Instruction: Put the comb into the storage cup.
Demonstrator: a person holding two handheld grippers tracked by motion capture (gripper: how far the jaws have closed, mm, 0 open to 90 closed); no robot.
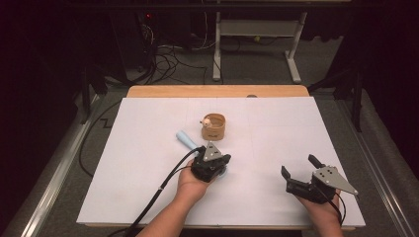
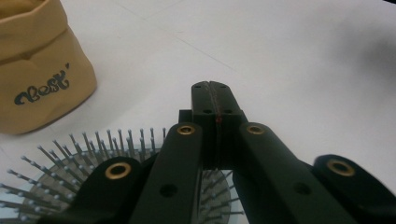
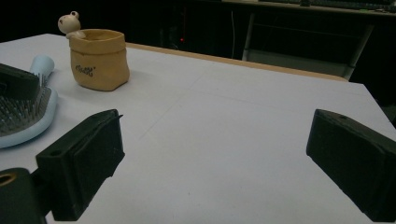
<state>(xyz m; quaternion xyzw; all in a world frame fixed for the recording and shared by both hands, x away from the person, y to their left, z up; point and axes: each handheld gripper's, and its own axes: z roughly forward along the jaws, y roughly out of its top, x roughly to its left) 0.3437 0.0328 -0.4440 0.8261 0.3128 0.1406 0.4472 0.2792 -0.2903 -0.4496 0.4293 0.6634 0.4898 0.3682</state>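
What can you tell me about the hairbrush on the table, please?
The hairbrush is pale blue, apparently plastic, with a rounded head and a short handle pointing away toward the far left. It lies flat on the white table, bristle side up; the thin grey bristles have small ball tips. It sits just in front of the tan pouch, apart from it. The left claw, shut, is over its head; contact cannot be judged.

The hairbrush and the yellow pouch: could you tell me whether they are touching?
Apart. The right gripper view shows white table between the hairbrush and the yellow pouch; the high view shows the gap too.
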